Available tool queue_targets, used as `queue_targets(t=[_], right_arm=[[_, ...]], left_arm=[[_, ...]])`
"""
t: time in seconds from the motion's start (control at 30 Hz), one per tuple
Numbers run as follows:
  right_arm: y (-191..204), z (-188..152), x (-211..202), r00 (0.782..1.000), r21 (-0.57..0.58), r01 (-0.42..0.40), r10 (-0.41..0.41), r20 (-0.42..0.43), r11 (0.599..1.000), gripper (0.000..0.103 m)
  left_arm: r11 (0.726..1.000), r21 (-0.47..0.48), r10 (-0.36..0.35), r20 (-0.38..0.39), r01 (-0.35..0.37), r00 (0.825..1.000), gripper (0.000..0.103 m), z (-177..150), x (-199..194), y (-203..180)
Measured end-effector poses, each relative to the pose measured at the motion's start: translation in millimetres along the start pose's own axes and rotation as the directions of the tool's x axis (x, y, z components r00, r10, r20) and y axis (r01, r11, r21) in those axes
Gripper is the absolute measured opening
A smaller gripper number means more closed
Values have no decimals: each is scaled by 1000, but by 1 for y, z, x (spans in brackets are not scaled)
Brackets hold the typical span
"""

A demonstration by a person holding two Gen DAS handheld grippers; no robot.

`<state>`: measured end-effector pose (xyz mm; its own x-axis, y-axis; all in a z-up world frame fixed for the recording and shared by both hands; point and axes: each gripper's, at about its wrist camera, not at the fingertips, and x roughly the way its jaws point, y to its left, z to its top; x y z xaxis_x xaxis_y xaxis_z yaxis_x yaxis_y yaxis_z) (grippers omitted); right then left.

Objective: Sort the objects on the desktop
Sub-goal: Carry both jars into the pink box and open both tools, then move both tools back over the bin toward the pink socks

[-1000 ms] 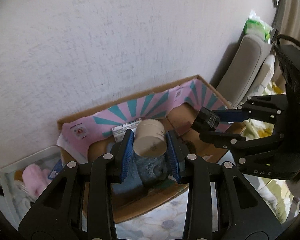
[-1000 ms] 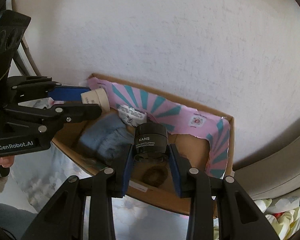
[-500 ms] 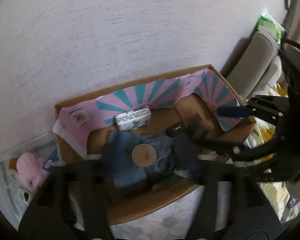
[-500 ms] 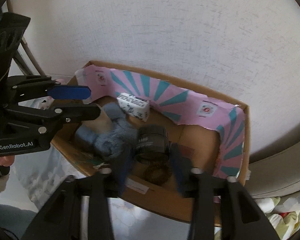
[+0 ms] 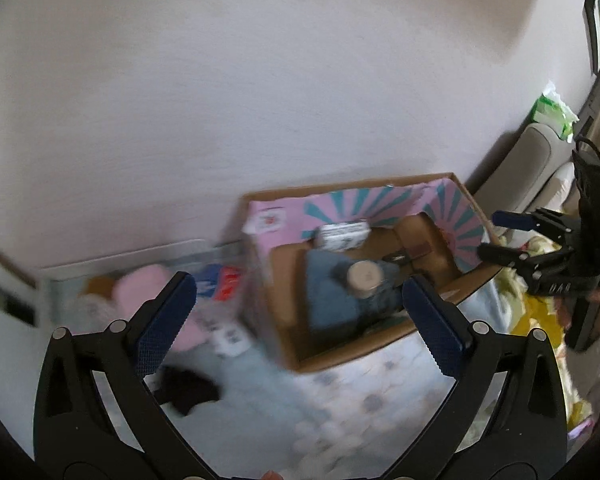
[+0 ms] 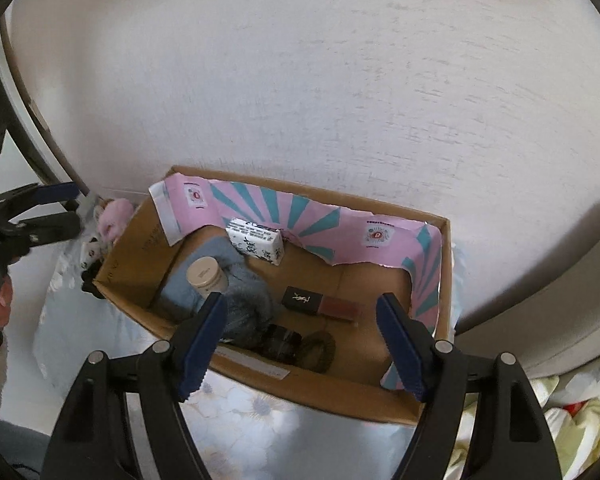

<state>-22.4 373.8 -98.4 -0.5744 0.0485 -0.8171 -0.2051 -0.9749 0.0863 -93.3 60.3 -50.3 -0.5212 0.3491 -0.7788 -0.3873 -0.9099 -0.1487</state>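
Cardboard box: open-topped, pink/teal paper lining, set against the wall on the floral tabletop. Sorted items are held inside.
Cream jar: upright on blue-grey fluffy cloth, box's left part; also seen in left wrist view.
Black jar: low by the front wall, just beside a dark hair tie; partly hidden behind the right gripper finger.
Other box contents: white patterned carton at rear; black-and-red lipstick case, long axis lying left-right across the floor.
Left gripper: spread wide, nothing held, raised above and in front of the box, aimed between box and the pile to its left.
Right gripper: spread wide, nothing held, over the box's front edge.
Unsorted pile: pink plush, a red/blue pack and a dark item lie outside the box, to its left, on the left gripper's side.
Key relation (judged): remaining items lie left of the box, so left gripper is nearer; right gripper is well apart from them, w/ the box between.
View diff.: left wrist view is motion-blurred, pile details not readable, dark item shown on tabletop. Right wrist view is sharp on box contents; only an edge of the plush is shown past the box wall.
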Motion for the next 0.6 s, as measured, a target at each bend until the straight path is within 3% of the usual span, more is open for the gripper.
queue_targets(t=[0.17, 0.3, 0.47, 0.6], right_arm=[[8, 1, -18, 999, 2, -21, 21, 24, 1000, 73], [30, 8, -32, 997, -34, -33, 35, 62, 999, 73], [69, 21, -38, 991, -88, -88, 96, 91, 992, 73], [106, 34, -33, 985, -151, -132, 148, 94, 980, 73]], left_arm=[[994, -30, 104, 62, -103, 993, 103, -8, -52, 37], [975, -76, 213, 88, -207, 973, 103, -17, -86, 71], [960, -150, 253, 85, -239, 964, 103, -35, -111, 108], [947, -150, 300, 81, -286, 951, 103, -53, -121, 123]])
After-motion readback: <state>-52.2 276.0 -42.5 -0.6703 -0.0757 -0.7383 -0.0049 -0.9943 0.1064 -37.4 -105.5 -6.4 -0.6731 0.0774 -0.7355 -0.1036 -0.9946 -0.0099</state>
